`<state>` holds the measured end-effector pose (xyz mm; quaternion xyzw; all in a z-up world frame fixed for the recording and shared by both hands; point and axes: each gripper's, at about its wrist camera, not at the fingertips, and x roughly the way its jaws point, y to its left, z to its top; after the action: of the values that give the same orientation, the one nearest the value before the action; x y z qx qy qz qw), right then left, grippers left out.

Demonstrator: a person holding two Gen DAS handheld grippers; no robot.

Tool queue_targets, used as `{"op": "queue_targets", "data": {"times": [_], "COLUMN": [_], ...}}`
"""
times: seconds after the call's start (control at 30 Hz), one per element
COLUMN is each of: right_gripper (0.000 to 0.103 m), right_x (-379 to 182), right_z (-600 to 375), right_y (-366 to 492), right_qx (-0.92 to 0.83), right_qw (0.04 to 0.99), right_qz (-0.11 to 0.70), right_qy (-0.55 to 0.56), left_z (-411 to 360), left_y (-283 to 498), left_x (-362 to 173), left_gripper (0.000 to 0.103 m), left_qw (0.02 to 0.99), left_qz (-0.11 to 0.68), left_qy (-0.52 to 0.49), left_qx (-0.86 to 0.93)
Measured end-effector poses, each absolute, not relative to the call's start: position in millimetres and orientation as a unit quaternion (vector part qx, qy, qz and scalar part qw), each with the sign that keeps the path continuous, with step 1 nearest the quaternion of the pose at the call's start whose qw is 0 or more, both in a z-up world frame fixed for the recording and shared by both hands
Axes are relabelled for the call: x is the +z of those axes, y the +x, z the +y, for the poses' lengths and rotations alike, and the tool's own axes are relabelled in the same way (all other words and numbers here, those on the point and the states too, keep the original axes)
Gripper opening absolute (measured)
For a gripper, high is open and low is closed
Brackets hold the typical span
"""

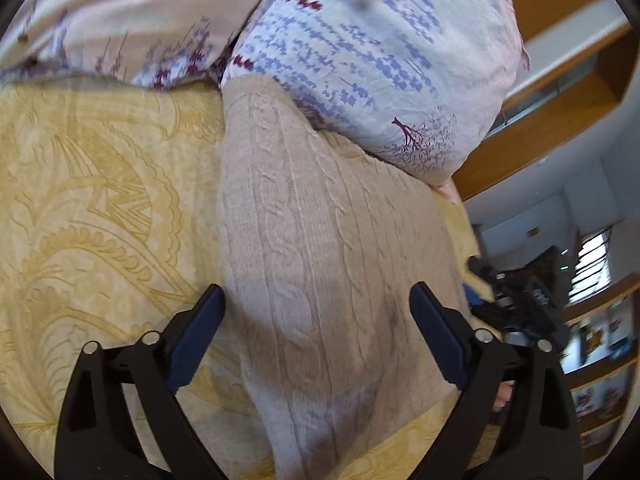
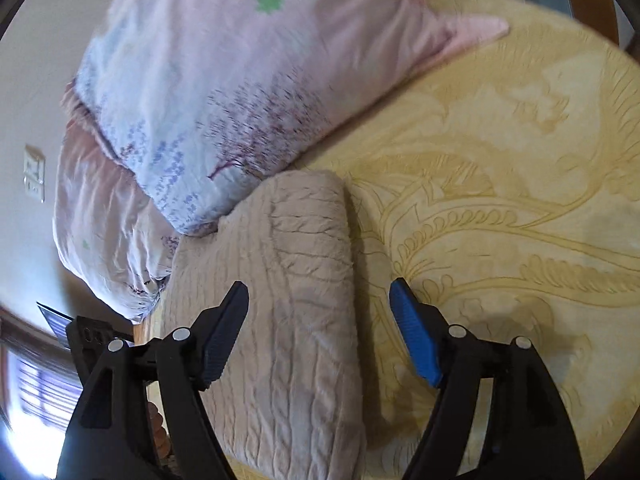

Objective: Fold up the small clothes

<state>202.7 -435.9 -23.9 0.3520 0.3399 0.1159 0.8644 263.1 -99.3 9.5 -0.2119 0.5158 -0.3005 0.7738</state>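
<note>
a yellow patterned bedspread (image 2: 520, 160) (paisley-like swirls) lies under a printed pillow (image 2: 224, 92), beside wooden shelves (image 1: 560, 92).

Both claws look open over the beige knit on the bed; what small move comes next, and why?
Probably lift both claws away. The beige cable-knit garment already lies folded into a narrow stack on the yellow bedspread, and neither the left claw nor the right claw grips it.

We see soft daylight, bright enough. It comes from a window (image 1: 592, 264) at three o'clock in the left view. The pillow (image 2: 224, 92) looks smeared and blurry. Edges bend round, with black corners. Gentle shadows lie on the sweater (image 1: 320, 280).
</note>
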Motion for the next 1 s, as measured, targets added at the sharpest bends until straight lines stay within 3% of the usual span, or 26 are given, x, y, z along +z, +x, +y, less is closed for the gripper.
{"op": "queue_targets", "data": {"times": [0.13,0.27,0.3,0.43,0.7,1.0], "right_gripper": [0.074,0.062,0.055,0.053,0.032,0.028], "right_x": [-29.1,-31.9,-33.7,-37.9,-46.4,-18.2], "right_z": [-432.5,-423.8,-421.3,-416.2,-411.5,-367.0], "right_y": [210.0,216.3,219.9,226.0,220.8,183.4], "right_qx": [0.145,0.173,0.184,0.211,0.268,0.31], "right_qw": [0.858,0.855,0.85,0.841,0.811,0.823], "right_qz": [0.343,0.348,0.353,0.351,0.341,0.318], "right_qy": [0.354,0.343,0.346,0.352,0.392,0.354], "left_z": [-98.0,-94.2,-92.7,-87.3,-78.1,-41.1], "left_y": [267.5,270.8,272.3,274.9,269.1,241.8], "left_x": [0.4,0.9,0.6,0.3,6.0,26.3], "left_gripper": [0.087,0.085,0.081,0.07,0.046,0.041], "left_qw": [0.756,0.748,0.744,0.737,0.737,0.742], "left_qz": [0.524,0.522,0.523,0.525,0.512,0.492], "left_qy": [-0.244,-0.271,-0.28,-0.301,-0.308,-0.292], "left_qx": [-0.306,-0.308,-0.307,-0.302,-0.317,-0.349]}}
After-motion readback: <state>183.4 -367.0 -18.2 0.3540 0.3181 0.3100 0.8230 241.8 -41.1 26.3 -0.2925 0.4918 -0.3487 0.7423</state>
